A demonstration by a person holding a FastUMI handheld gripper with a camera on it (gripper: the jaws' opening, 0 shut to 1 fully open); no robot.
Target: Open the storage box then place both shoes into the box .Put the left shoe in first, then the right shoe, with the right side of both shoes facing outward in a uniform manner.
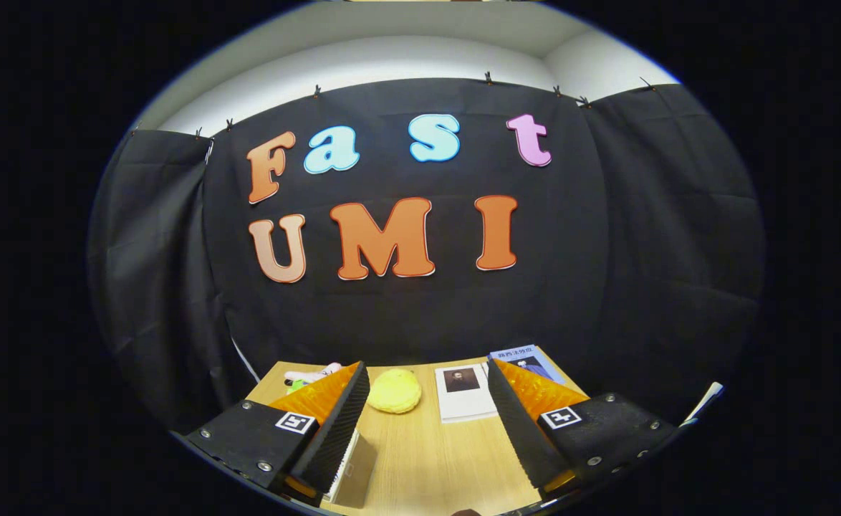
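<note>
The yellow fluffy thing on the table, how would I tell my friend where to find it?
Start at the wooden table in front of the black cloth wall. The gripper hovers over it with its jaws open and holding nothing, and the yellow fluffy thing lies just beyond the left finger's tip. The white booklet and blue book beside it are flat and rectangular; it is round, soft-looking and yellow.

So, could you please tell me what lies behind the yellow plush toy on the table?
Behind the yellow plush toy, only bare wooden table reaches the black cloth wall. The open hand-held gripper has a finger covering the table beside the toy.
</note>
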